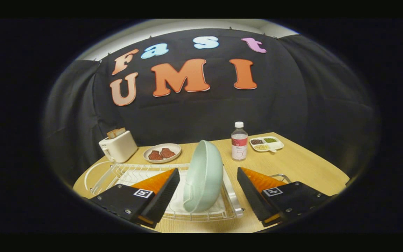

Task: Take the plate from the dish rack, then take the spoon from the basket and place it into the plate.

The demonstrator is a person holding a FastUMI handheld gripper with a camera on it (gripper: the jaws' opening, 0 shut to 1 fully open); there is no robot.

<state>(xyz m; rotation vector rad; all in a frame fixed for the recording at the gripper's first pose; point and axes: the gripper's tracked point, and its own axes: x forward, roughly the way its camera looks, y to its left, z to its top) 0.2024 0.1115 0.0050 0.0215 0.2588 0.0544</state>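
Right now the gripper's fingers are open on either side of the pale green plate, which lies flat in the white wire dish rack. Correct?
Not quite. In the gripper view the pale green plate stands on edge in the white wire dish rack, not flat. The rest holds: the gripper is open, a finger on either side of the plate, neither pressing on it.

Claw-mounted fisheye faces forward, close above dish rack [131,175].
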